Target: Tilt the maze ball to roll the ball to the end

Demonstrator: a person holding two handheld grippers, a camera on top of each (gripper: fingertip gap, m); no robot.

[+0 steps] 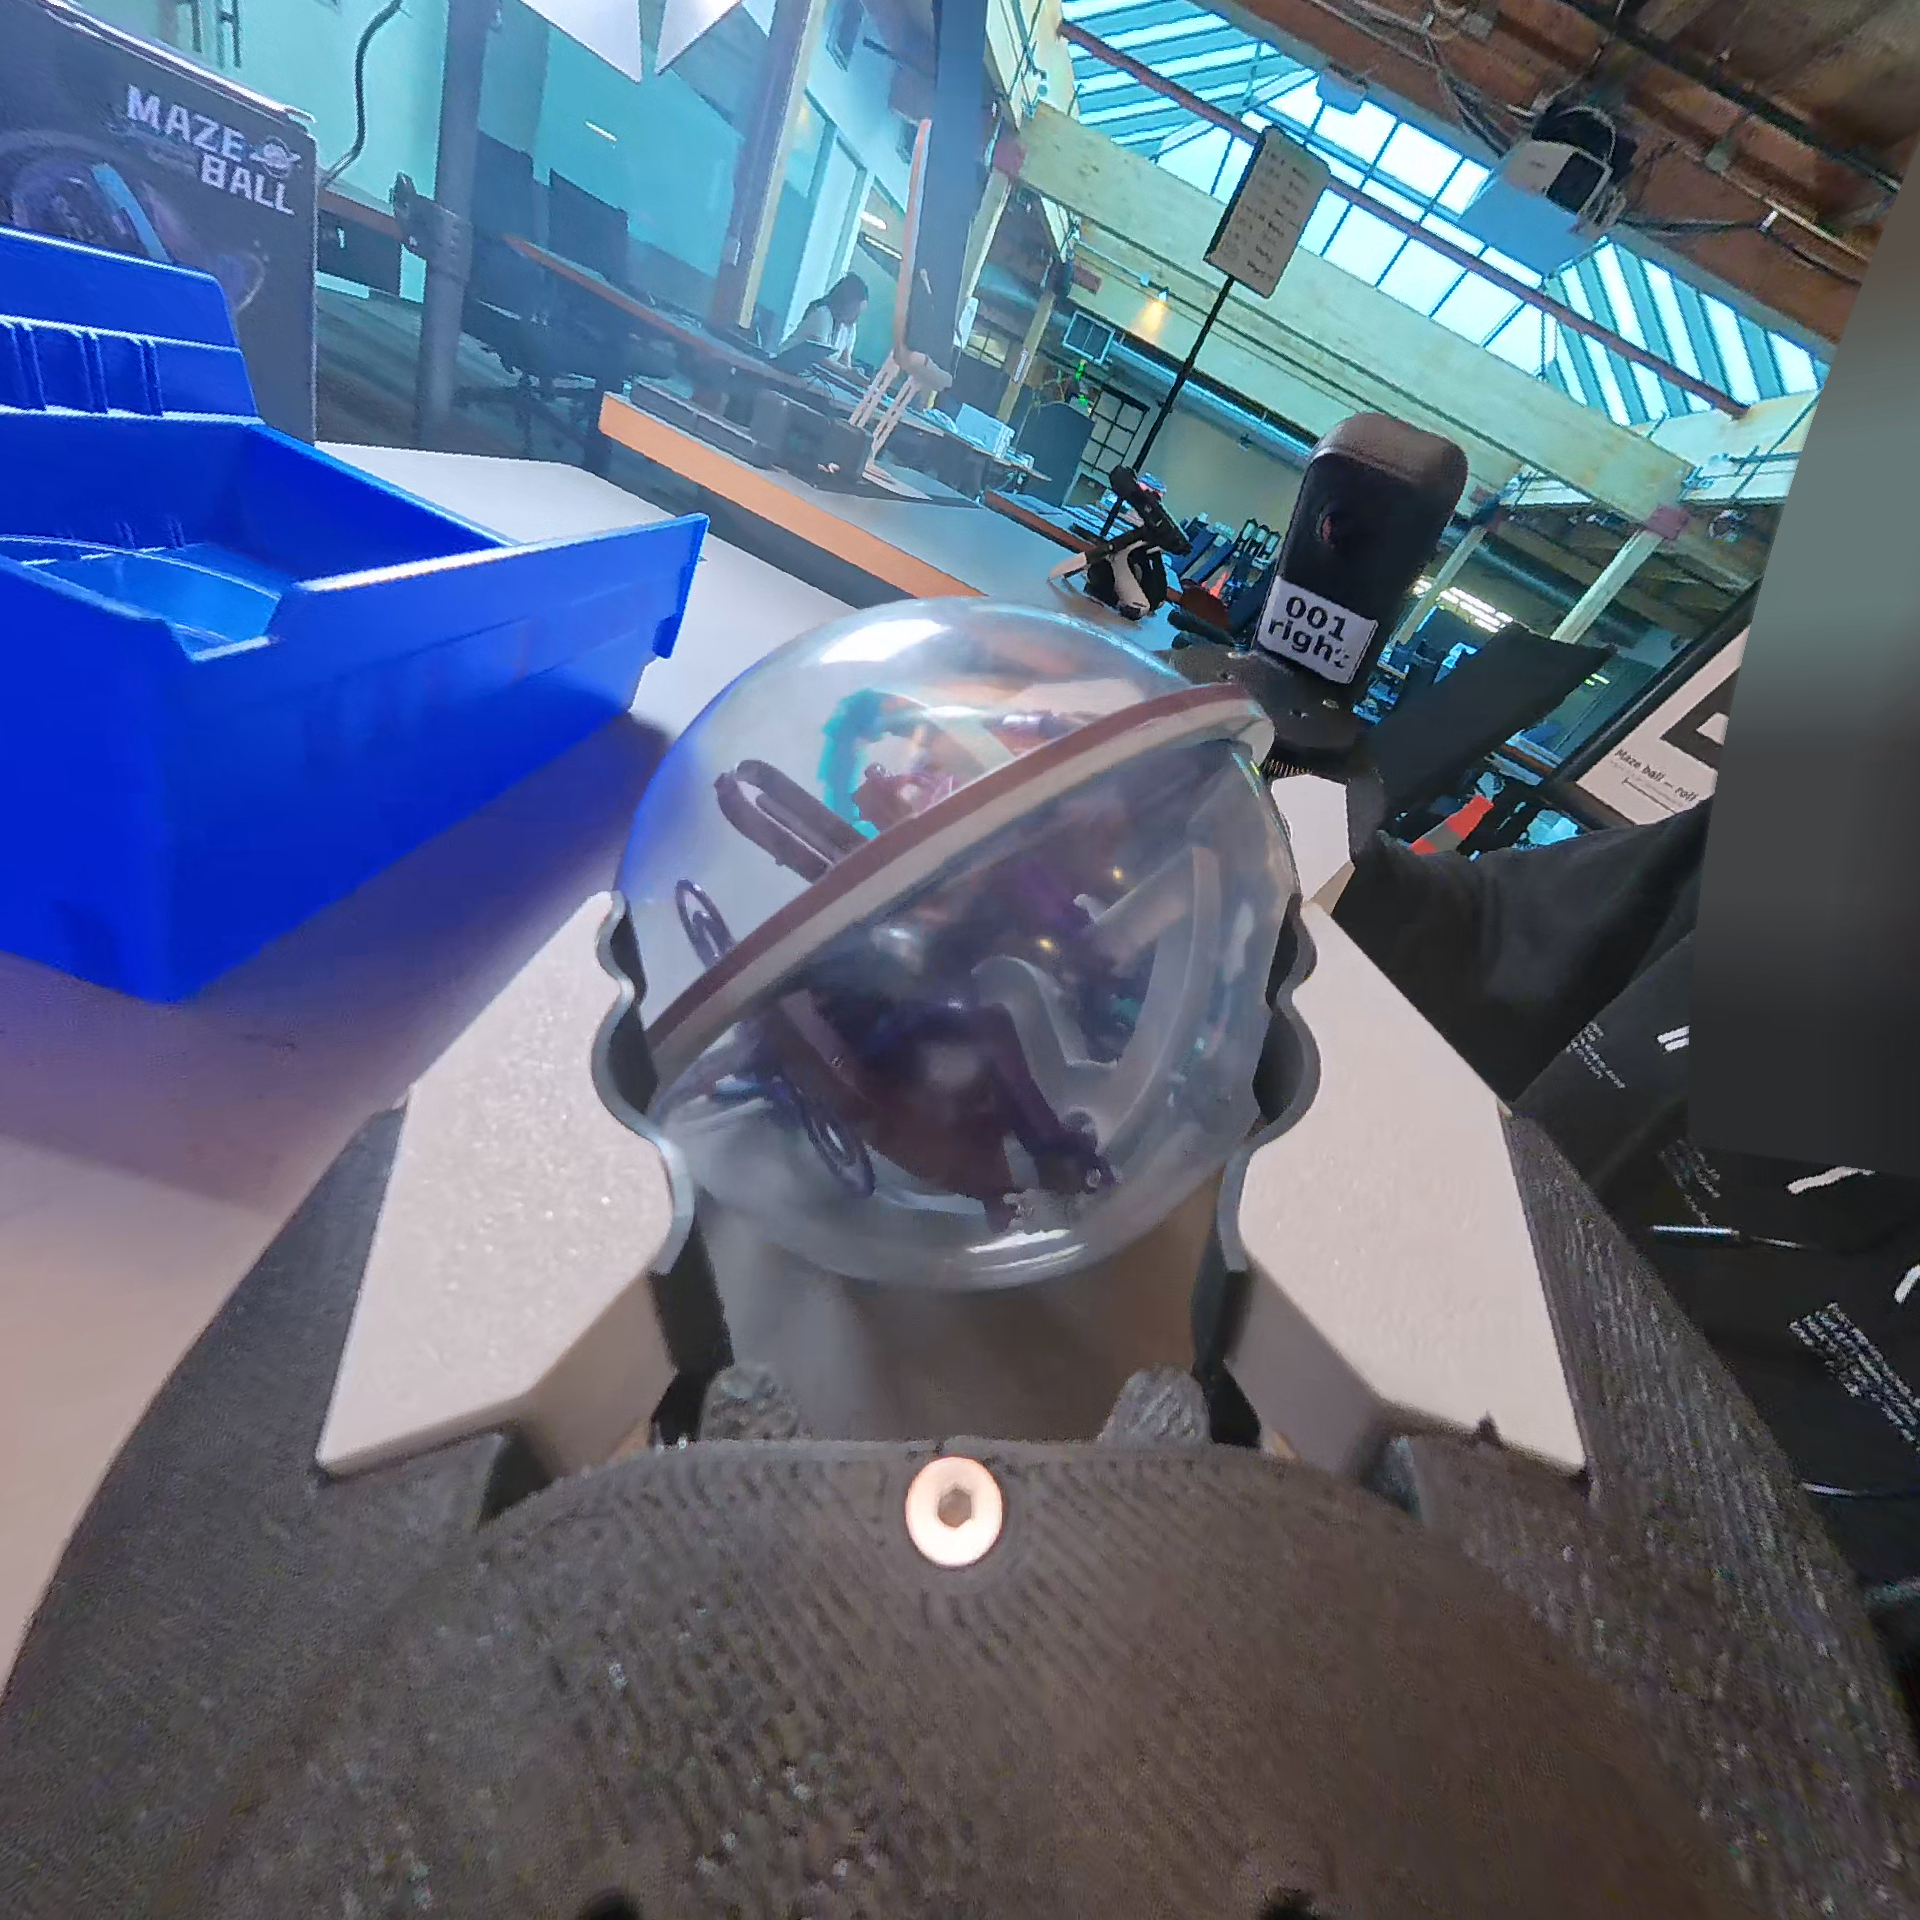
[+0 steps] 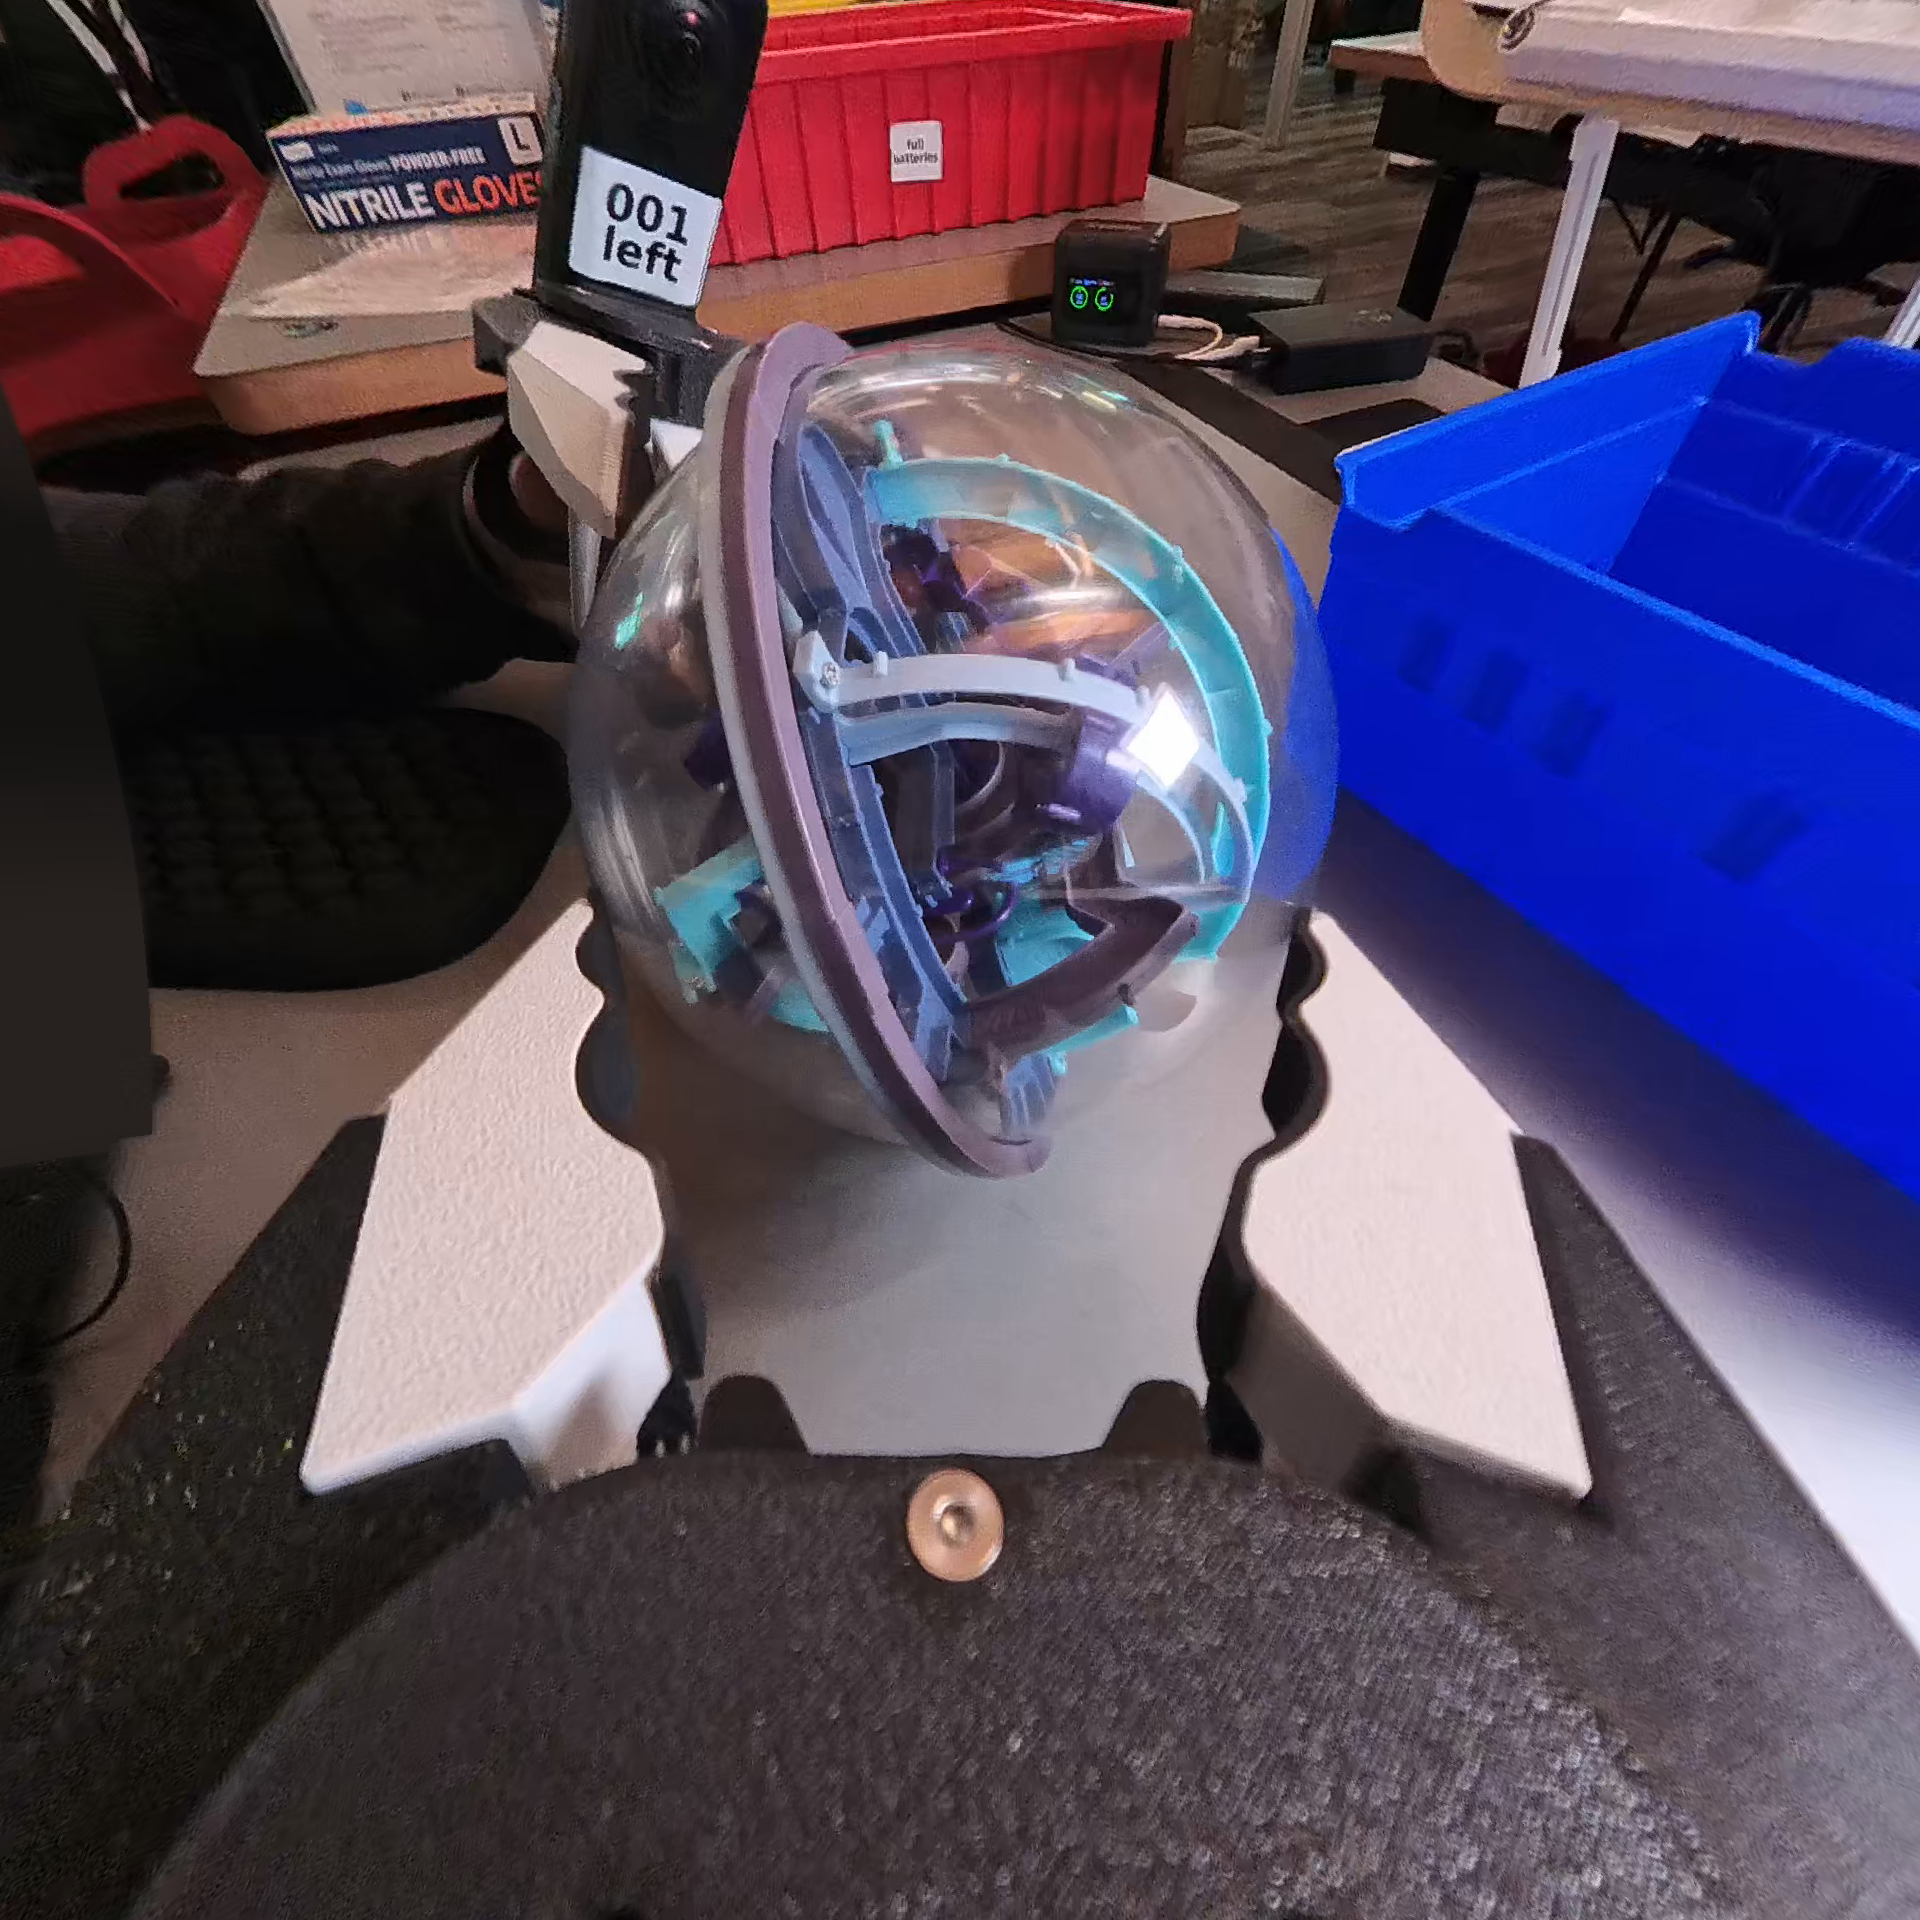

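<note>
The maze ball (image 1: 956,935) is a clear sphere with teal, purple and grey tracks inside and a purple seam ring that runs tilted. My left gripper (image 1: 951,1039) is shut on it, with a wavy fingertip pressed on each side. In the right wrist view the maze ball (image 2: 935,727) sits between the right gripper's fingertips; my right gripper (image 2: 945,987) is shut on it from the opposite side. The left gripper's body (image 2: 582,416) shows behind the ball, and the right gripper's body (image 1: 1340,603) shows beyond it in the left wrist view. I cannot make out the small ball inside.
A blue plastic bin (image 1: 312,644) stands close beside the ball on the white table, also in the right wrist view (image 2: 1662,727). The maze ball box (image 1: 156,208) stands behind it. A red bin (image 2: 935,135), a glove box (image 2: 416,166) and a person's dark sleeve (image 2: 291,582) lie beyond.
</note>
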